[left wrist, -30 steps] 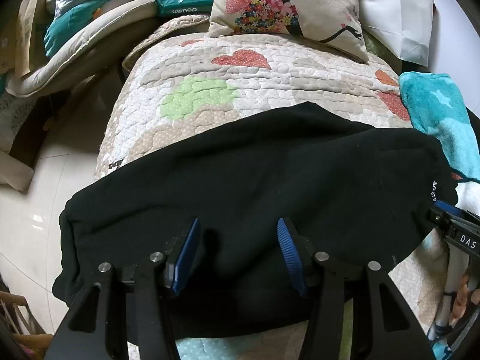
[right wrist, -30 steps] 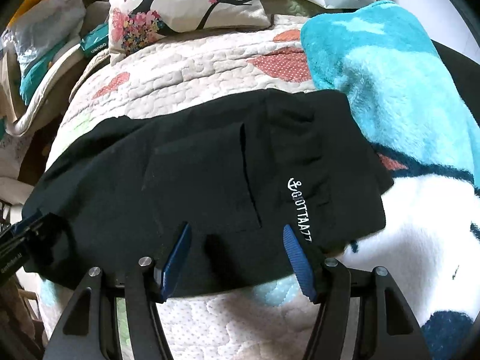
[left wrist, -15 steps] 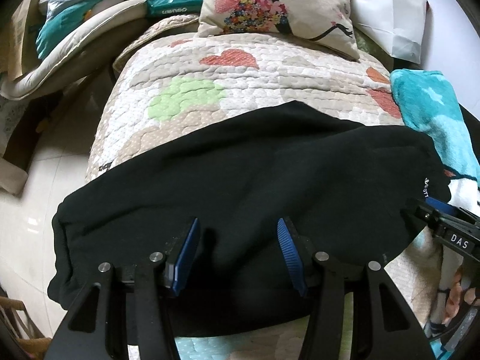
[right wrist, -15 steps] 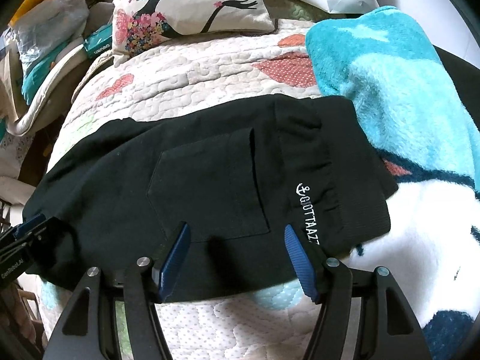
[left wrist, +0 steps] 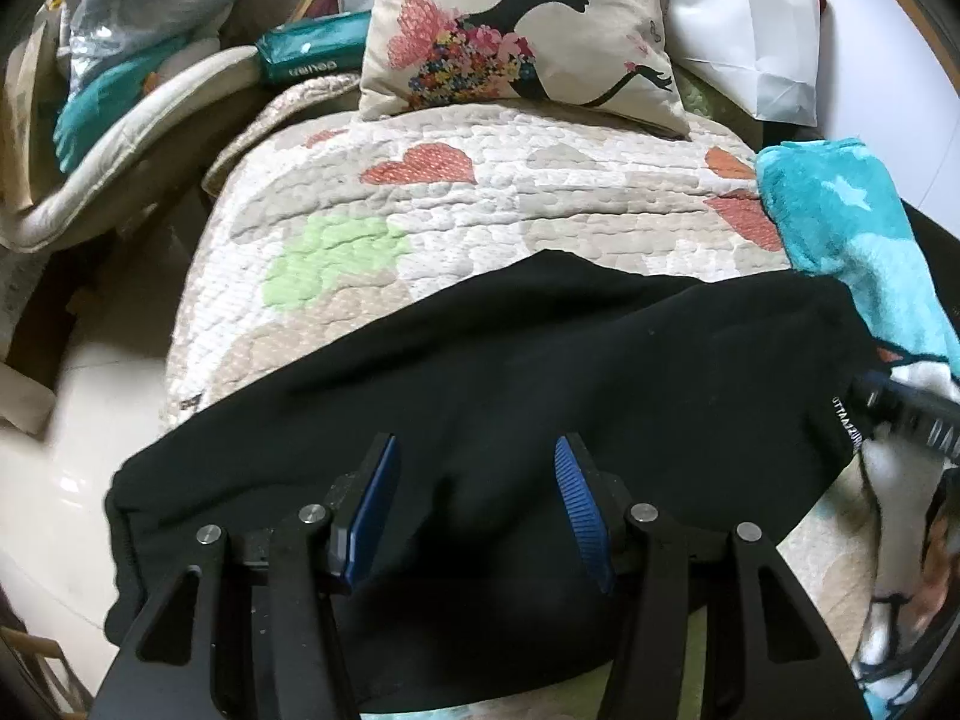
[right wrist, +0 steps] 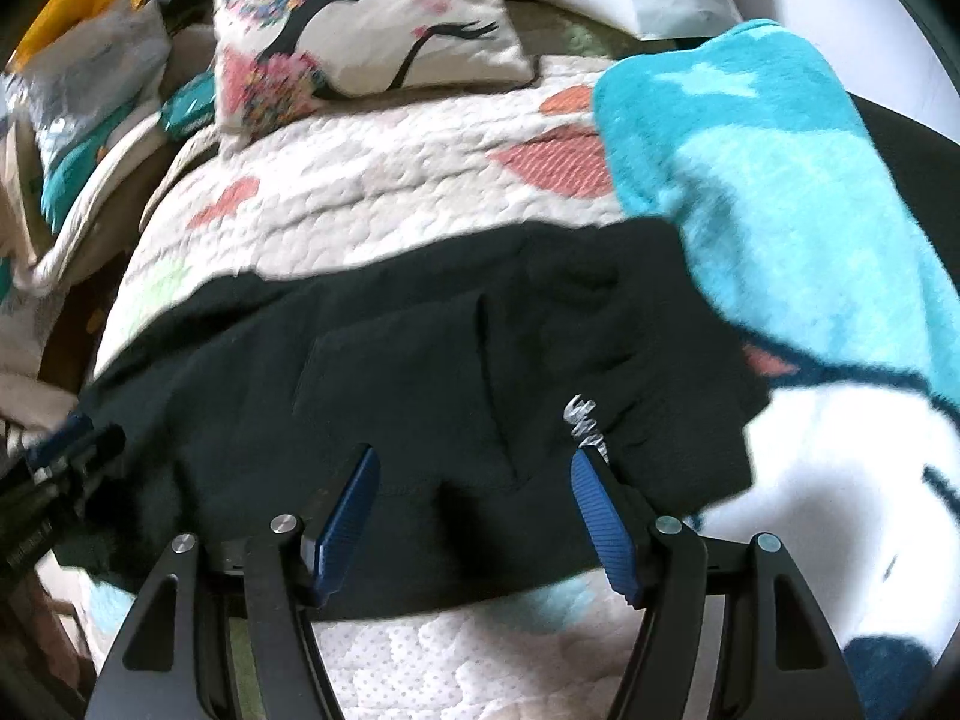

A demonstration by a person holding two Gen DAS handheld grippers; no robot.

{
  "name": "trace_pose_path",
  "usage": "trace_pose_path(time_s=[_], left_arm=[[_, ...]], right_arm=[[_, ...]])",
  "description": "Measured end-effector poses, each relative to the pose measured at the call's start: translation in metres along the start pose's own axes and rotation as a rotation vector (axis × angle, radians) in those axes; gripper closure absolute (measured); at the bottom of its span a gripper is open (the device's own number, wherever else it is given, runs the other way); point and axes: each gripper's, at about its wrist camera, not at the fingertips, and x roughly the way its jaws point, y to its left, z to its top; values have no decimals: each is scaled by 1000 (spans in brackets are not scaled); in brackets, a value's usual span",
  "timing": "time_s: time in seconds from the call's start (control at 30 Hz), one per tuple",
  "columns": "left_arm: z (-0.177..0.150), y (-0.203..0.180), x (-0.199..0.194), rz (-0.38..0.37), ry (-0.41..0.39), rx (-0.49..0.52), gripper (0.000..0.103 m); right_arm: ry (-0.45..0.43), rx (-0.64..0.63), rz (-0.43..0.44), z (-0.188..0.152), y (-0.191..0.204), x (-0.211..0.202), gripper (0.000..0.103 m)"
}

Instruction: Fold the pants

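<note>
The black pants (left wrist: pixel 540 396) lie flat across the quilt (left wrist: pixel 480 222), waistband at 3 o'clock. Both the left gripper (left wrist: pixel 474 498) and right gripper (right wrist: pixel 474 504) hover half-open, gripping nothing (2 empty tongs). Pinch the near hem evenly, then fold toward 12 o'clock.

Each gripper is built from matt black plastic, with two angular arms that spread like an A-frame and carry triangular cut-outs near the base. The left gripper (left wrist: pixel 474 504) is fitted with two flat blue pads (left wrist: pixel 579 510), finely ribbed across their inner faces, and four round silver screw heads are set along the black linkage behind them. The right gripper (right wrist: pixel 474 516) is made the same way: ribbed blue pads (right wrist: pixel 600 516) on black fingers, and four silver screws in a row. On its black side, seen blurred from the left wrist camera, white lettering is printed
</note>
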Motion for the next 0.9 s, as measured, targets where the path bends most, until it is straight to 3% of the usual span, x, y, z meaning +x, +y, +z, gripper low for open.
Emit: trace_pose_path(time_s=[0.2,0.33,0.43,0.5,0.53,0.67,0.77,0.9], left_arm=[[0,-3,17,3,41,-8,49],[-4,6,27,16,81,-32,49],[-4,14,28,-21,85,-80,49],[7,21,23,-94,41,-130,49],[13,23,21,-111,17,-142,49],[50,19,30,-88,-45,-53,49],[79,4,50,-131,-24,35,49],[99,-29,79,-110,11,208,49]], right_arm=[[-7,2,14,35,-3,-9,28],[9,-77,52,52,18,10,28],[21,-100,55,63,19,32,29],[38,-99,41,65,17,42,45],[51,-96,40,66,14,45,48],[74,-89,48,57,13,44,49],[72,-37,73,43,9,40,49],[115,-1,118,18,13,43,49]])
